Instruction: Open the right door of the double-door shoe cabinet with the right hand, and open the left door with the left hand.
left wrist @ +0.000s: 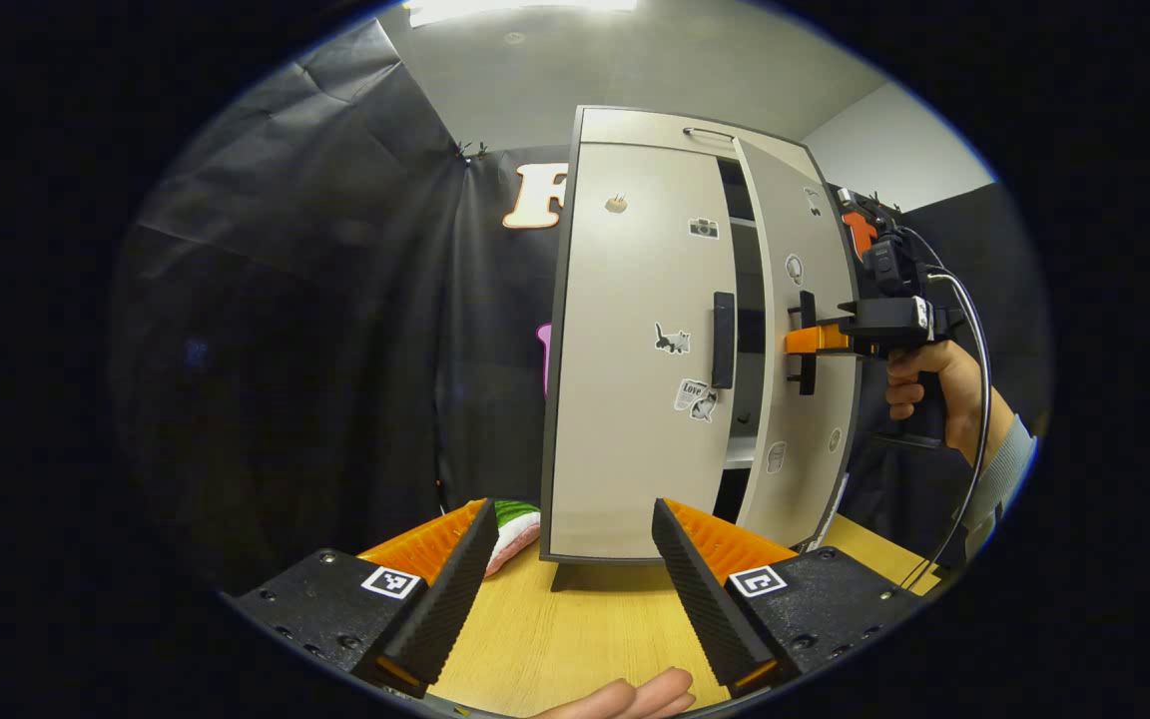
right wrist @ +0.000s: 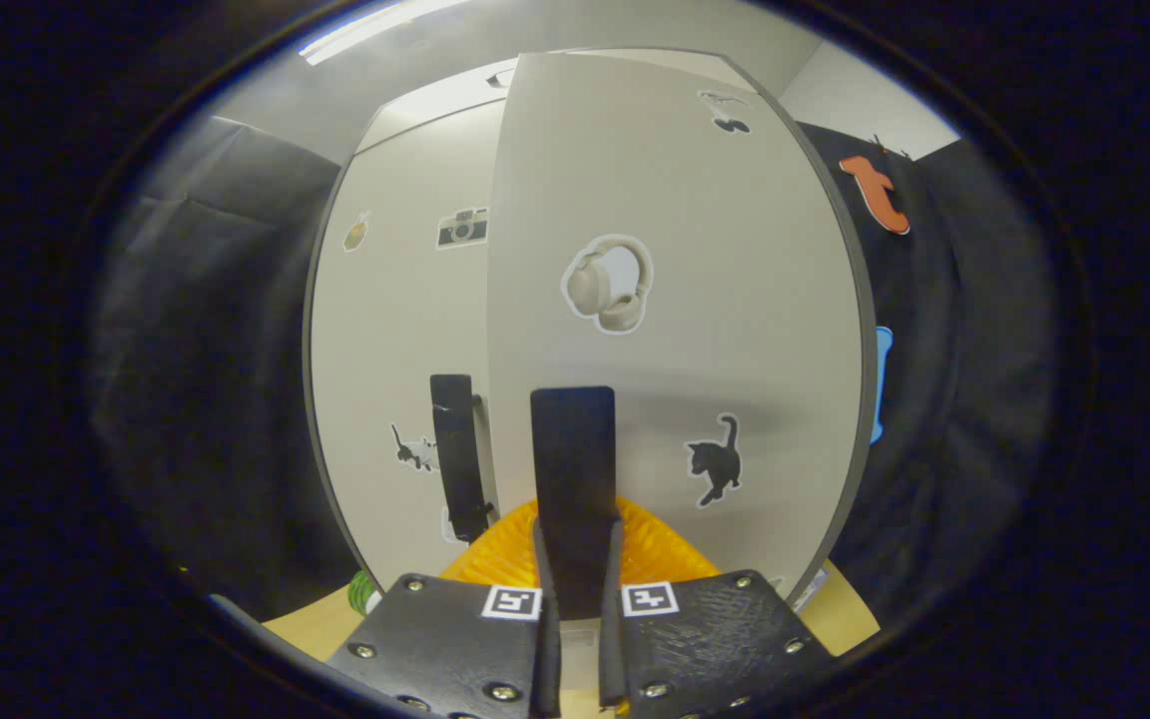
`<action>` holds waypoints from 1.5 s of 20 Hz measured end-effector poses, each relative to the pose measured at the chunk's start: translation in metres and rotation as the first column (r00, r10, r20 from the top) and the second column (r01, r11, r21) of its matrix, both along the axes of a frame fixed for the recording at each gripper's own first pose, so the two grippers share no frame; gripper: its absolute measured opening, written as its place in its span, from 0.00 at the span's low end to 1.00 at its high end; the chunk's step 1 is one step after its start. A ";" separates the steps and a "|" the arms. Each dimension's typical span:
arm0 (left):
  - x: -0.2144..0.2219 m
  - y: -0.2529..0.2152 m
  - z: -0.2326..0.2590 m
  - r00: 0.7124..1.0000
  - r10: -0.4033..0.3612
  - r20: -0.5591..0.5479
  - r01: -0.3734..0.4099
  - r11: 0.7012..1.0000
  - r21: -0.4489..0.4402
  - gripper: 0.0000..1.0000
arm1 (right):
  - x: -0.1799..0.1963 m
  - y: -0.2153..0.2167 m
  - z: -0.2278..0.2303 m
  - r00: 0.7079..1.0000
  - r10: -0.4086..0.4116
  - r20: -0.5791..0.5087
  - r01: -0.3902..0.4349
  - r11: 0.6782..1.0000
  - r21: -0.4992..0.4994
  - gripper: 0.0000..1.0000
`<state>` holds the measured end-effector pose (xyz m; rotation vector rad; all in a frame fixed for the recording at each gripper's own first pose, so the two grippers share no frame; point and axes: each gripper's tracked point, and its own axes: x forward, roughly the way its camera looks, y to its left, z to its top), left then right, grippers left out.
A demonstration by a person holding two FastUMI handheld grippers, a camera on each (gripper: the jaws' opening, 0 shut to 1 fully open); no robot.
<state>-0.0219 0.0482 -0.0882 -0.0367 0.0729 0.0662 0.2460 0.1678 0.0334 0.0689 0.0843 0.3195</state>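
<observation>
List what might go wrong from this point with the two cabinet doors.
1. The right gripper pinches the right door's handle near its lower end; it could slip off mid-swing.
2. The left gripper is open and well short of the left door's handle; it may miss.
3. Pulling could shift the shoe cabinet on the table.

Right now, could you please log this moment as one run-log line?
right claw: shut on right door handle | right door: ajar | left claw: open, off cabinet | left door: closed

A ceiling light (left wrist: 520,8) glares at the top of both views. Straight edges of the cabinet (left wrist: 625,350) bow under fisheye distortion. The surroundings stay dim.
</observation>
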 end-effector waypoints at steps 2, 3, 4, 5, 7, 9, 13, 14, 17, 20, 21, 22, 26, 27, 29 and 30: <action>0.000 -0.008 0.000 1.000 -0.009 -0.007 0.009 1.000 0.000 0.96 | -0.003 -0.003 0.002 1.000 0.001 -0.001 -0.001 1.000 -0.002 0.15; 0.000 -0.011 0.000 1.000 -0.015 -0.009 0.015 1.000 0.001 0.96 | -0.004 -0.004 0.001 1.000 0.001 -0.005 -0.001 1.000 0.002 0.15; -0.002 -0.014 0.000 1.000 -0.021 -0.011 0.021 1.000 0.004 0.96 | -0.006 -0.005 0.001 1.000 0.004 -0.009 -0.004 1.000 0.004 0.15; -0.003 -0.016 0.001 1.000 -0.025 -0.013 0.025 1.000 0.008 0.97 | -0.007 -0.007 0.001 1.000 0.005 -0.007 -0.005 1.000 0.006 0.15; -0.004 -0.015 0.006 1.000 -0.012 -0.001 0.013 0.999 0.041 0.97 | -0.011 -0.010 0.002 1.000 0.009 -0.002 -0.009 1.000 0.002 0.15; -0.005 -0.009 0.015 1.000 0.015 0.024 -0.017 0.998 0.068 0.97 | -0.013 -0.013 0.003 1.000 0.018 0.003 -0.018 1.000 0.003 0.15; -0.010 -0.012 0.021 0.999 0.010 0.044 -0.013 0.997 0.077 0.96 | -0.019 -0.021 0.004 0.999 0.036 0.011 -0.036 0.999 0.006 0.15; -0.010 -0.016 0.020 0.999 -0.002 0.042 -0.002 0.997 0.077 0.96 | -0.022 -0.022 0.004 0.999 0.039 0.012 -0.039 0.999 0.008 0.15; -0.010 -0.024 0.018 0.999 -0.022 0.032 0.020 0.997 0.071 0.96 | -0.025 -0.030 0.005 0.999 0.025 0.031 -0.025 1.000 0.010 0.15; -0.009 -0.028 0.015 0.999 -0.028 0.021 0.026 0.998 0.061 0.96 | -0.028 -0.039 0.007 0.999 0.010 0.036 -0.009 1.000 -0.005 0.14; -0.010 -0.030 0.013 0.999 -0.032 0.017 0.031 0.998 0.058 0.96 | -0.029 -0.041 0.007 0.999 0.012 0.033 -0.011 1.000 -0.004 0.15; -0.010 -0.032 0.013 0.999 -0.039 0.015 0.038 0.998 0.058 0.97 | -0.031 -0.043 0.008 0.999 0.014 0.033 -0.014 1.000 0.002 0.15; -0.011 -0.035 0.009 0.999 -0.049 0.011 0.048 0.997 0.065 0.96 | -0.033 -0.048 0.007 0.999 0.015 0.040 -0.016 1.000 0.019 0.14; -0.011 -0.034 0.008 0.999 -0.050 0.009 0.050 0.997 0.064 0.96 | -0.034 -0.050 0.007 0.999 0.017 0.038 -0.017 1.000 0.021 0.14; -0.012 -0.034 0.008 0.999 -0.051 0.008 0.050 0.997 0.062 0.97 | -0.035 -0.052 0.007 0.999 0.016 0.036 -0.017 1.000 0.019 0.14; -0.012 -0.033 0.008 0.999 -0.051 0.009 0.050 0.997 0.063 0.96 | -0.035 -0.054 0.007 0.999 0.016 0.036 -0.016 1.000 0.020 0.14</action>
